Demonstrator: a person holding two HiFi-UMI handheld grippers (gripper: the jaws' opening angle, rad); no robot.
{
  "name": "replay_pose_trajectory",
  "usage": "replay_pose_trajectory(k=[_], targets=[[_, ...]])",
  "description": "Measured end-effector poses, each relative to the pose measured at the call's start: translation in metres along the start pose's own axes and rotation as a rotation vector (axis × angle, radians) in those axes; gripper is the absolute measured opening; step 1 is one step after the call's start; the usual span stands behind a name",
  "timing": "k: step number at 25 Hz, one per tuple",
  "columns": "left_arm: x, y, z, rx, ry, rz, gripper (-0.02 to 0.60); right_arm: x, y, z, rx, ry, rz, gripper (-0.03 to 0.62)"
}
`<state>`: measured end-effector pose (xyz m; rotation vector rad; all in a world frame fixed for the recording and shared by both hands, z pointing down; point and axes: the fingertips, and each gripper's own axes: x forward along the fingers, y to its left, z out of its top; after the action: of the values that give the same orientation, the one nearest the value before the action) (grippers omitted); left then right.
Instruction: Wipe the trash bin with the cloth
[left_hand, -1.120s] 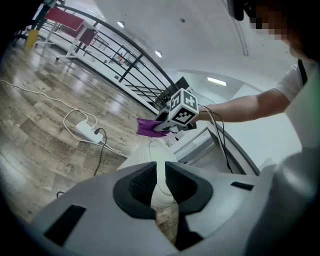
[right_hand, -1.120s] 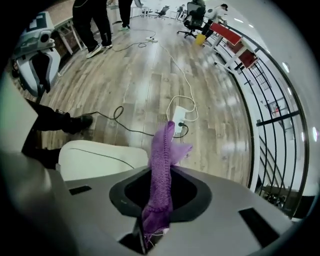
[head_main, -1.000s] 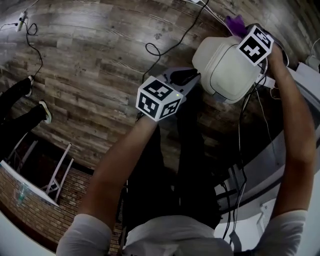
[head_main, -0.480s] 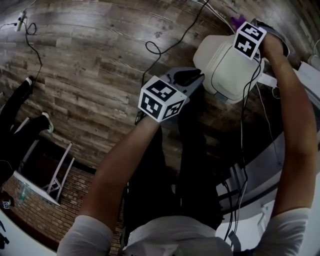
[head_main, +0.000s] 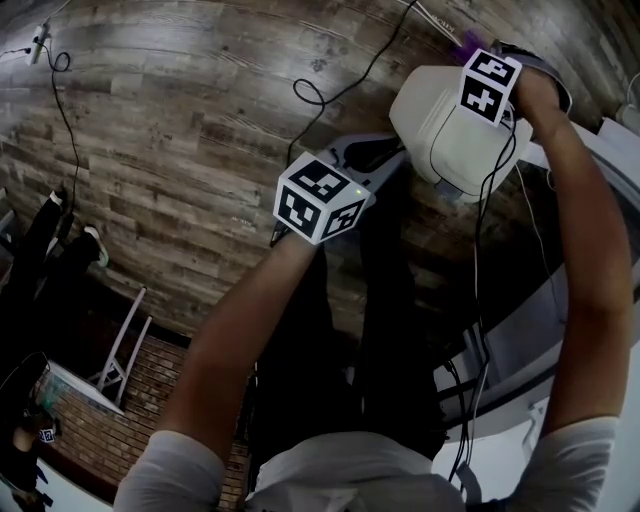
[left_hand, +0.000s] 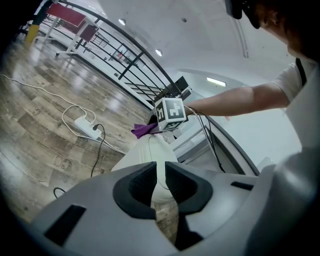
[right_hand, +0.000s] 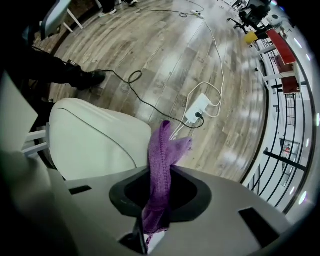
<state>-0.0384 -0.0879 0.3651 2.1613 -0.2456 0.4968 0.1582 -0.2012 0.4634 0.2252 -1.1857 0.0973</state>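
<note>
The white trash bin (head_main: 438, 128) stands tilted on the wood floor at the upper right of the head view. My left gripper (left_hand: 159, 167) is at the bin's near edge, its jaws almost together with the white rim between the tips. My right gripper (right_hand: 161, 186) is over the bin's far side, pointing steeply down, shut on a purple cloth (right_hand: 163, 155) that sticks out past the jaws. In the right gripper view the bin's lid (right_hand: 92, 142) lies just left of the cloth. The right marker cube (head_main: 490, 86) hides most of the cloth (head_main: 468, 42) in the head view.
A white power strip (right_hand: 198, 110) and black and white cables (head_main: 322, 92) lie on the floor beyond the bin. White furniture (head_main: 612, 150) stands at the right. Someone's dark legs and shoes (head_main: 88, 246) are at the left, near a white frame (head_main: 122, 345).
My right gripper has rolled and shifted left and down onto the bin's far edge with the cloth. The left gripper has kept still. The legs at the left have moved.
</note>
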Motion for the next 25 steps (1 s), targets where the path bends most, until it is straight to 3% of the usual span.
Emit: replay_pose_trajectory(k=[15, 25], targets=[[-0.019, -0.003, -0.012, 0.011, 0.005, -0.018, 0.052, -0.024, 0.02, 0.029, 0.005, -0.035, -0.003, 0.074], [-0.029, -0.006, -0.019, 0.024, 0.011, -0.027, 0.052, -0.042, 0.058, 0.06, -0.042, -0.083, 0.004, 0.074]])
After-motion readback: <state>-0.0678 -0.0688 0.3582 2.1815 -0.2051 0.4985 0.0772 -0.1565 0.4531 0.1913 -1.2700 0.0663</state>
